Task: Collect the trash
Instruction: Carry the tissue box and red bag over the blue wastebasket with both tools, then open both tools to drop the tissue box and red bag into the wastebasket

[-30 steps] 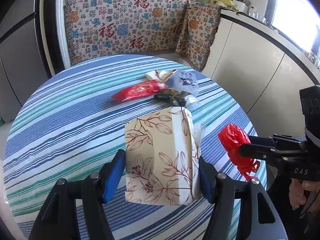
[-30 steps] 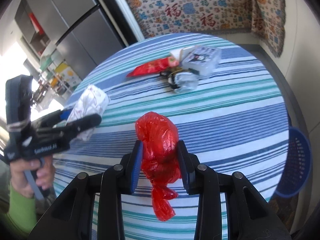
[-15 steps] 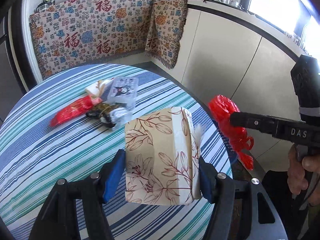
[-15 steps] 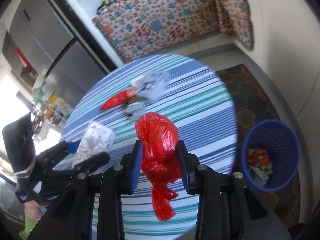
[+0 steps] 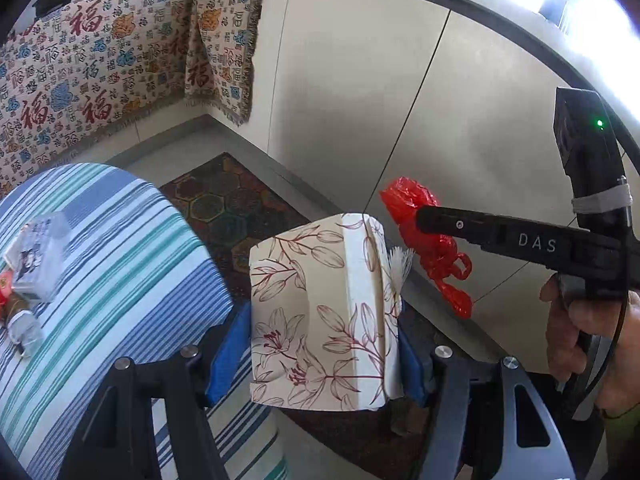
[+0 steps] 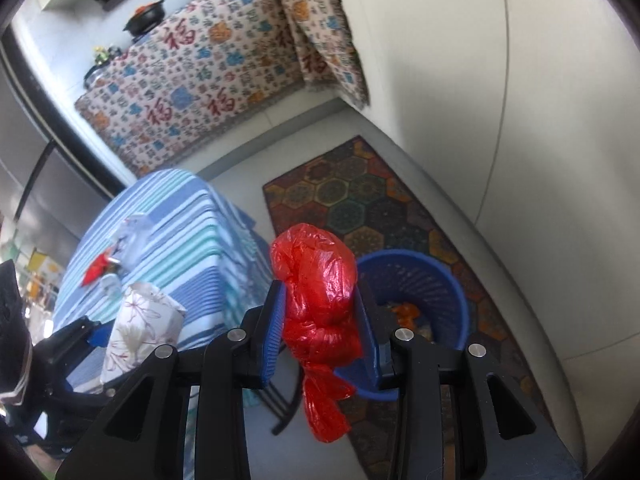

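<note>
Both hands swing off striped table (image 5: 120, 264) toward blue trash basket (image 6: 416, 280). Left gripper (image 5: 324, 340) squeezes flowery tissue pack (image 5: 320, 312). Right gripper (image 6: 320, 320) pinches red plastic bag (image 6: 316, 292), now right beside basket. Drop comes next, likely.

Hex-pattern rug (image 6: 360, 208), blurry pots (image 6: 146, 20) behind.

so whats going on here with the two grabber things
A person is clearing trash off the striped table with a gripper in each hand. The left gripper is clamped on a floral tissue pack; the right gripper is clamped on a knotted red plastic bag, near a blue basket on the floor that already holds some trash. A few wrappers remain on the table.
</note>
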A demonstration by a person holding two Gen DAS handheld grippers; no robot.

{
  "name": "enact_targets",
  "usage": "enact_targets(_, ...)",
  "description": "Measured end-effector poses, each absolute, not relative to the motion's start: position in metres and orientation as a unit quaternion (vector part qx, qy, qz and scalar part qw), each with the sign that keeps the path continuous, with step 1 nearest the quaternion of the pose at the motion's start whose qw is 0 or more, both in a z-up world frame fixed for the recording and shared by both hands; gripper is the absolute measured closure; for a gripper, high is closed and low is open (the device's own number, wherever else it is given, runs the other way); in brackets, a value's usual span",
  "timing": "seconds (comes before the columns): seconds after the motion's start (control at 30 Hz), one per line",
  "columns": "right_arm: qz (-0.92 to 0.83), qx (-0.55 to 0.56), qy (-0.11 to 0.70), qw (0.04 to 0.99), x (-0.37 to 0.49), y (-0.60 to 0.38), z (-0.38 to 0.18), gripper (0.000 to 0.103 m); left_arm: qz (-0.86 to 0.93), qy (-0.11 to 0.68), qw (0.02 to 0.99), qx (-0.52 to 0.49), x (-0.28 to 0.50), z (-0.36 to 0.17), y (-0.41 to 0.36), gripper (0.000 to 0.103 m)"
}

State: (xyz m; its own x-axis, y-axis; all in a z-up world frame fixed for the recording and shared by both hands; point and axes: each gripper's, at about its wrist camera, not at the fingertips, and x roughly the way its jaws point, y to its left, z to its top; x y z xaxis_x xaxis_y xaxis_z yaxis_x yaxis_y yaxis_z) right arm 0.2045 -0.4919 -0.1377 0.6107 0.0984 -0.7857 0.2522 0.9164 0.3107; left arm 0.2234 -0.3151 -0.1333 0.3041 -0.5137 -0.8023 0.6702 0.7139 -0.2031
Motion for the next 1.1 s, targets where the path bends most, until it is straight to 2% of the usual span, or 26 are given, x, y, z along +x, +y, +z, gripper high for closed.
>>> enact_targets(0.43,-0.075,0.226,0.466,0.852,0.222,-0.562,-0.190,0.068,-0.351,0.495,0.789,0.098,0.250,-0.204,-0.392,0.035)
enact_targets(0.87,-0.085,0.274,0.480,0.829,0.229,-0.595,-0.217,0.067,-0.349,0.495,0.788,0.111,0.264,-0.238,-0.430,0.033)
enact_targets(1.1,-0.083,0.290,0.469,0.830,0.235,-0.600,-0.220,0.054,-0.355,0.509,0.776,0.111,0.267,-0.249,-0.442,0.033)
